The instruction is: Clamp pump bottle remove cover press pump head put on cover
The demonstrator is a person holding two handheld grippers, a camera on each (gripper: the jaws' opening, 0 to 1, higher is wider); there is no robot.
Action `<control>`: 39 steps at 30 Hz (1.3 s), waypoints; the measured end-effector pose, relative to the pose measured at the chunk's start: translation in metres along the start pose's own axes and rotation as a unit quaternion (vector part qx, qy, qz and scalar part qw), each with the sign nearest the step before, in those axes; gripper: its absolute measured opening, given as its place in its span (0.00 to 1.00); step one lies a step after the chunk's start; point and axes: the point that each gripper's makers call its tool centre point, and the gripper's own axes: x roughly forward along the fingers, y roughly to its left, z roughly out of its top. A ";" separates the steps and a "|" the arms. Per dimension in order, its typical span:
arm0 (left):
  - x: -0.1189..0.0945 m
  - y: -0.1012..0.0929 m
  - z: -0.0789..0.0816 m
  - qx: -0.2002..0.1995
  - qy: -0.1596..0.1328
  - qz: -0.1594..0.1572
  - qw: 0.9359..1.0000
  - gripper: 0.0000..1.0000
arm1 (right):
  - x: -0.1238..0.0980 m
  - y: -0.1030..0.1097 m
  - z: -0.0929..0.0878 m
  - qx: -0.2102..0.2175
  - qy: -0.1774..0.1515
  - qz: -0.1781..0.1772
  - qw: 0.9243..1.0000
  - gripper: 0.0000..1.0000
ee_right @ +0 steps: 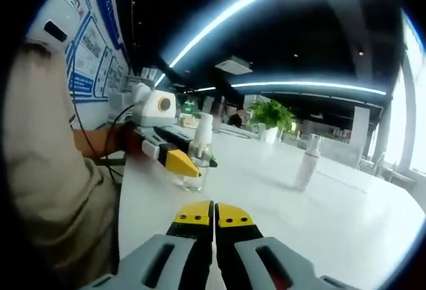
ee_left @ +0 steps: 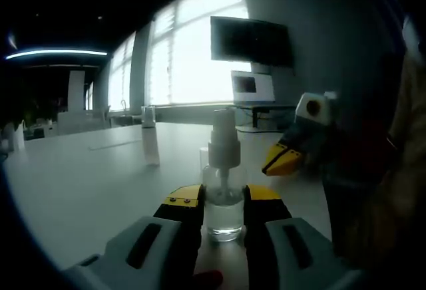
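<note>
On white bench (ee_left: 80,190): clear pump bottle (ee_left: 223,197), upright, near bench edge closest to person, pump head (ee_left: 223,130) uncovered on top. Clamped around bottle's lower body: left gripper (ee_left: 223,205), yellow-tipped jaws pressed against both sides of clear wall; same grip seen from right gripper view, left gripper (ee_right: 190,163) reaching in from person's side to bottle (ee_right: 196,163). Beside bottle, clear of it: right gripper (ee_left: 283,162), raised off bench, holding nothing; own view shows right gripper (ee_right: 214,215) with jaws closed tip to tip. Beyond bottle, well apart, farther across bench: clear cover (ee_left: 148,116) set atop slim white bottle (ee_left: 150,147); same item (ee_right: 307,163) standing alone in right gripper view. Behind left gripper: person's beige sleeve (ee_right: 46,170).
</note>
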 end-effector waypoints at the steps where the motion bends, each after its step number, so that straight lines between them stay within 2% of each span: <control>1: 0.000 0.000 0.000 0.000 0.000 0.000 1.000 0.15 | 0.000 -0.001 0.000 0.001 0.000 -0.002 1.000 0.00; 9: 0.000 0.001 0.000 -0.001 0.000 0.002 1.000 0.15 | 0.000 -0.006 -0.001 0.014 0.002 -0.016 1.000 0.00; 30: 0.000 0.001 0.000 -0.001 0.000 0.002 1.000 0.15 | 0.000 -0.006 0.002 0.012 -0.007 -0.015 1.000 0.00; 39: 0.000 0.001 0.000 -0.002 0.000 0.002 1.000 0.15 | 0.000 -0.013 0.004 0.018 -0.009 -0.029 0.999 0.02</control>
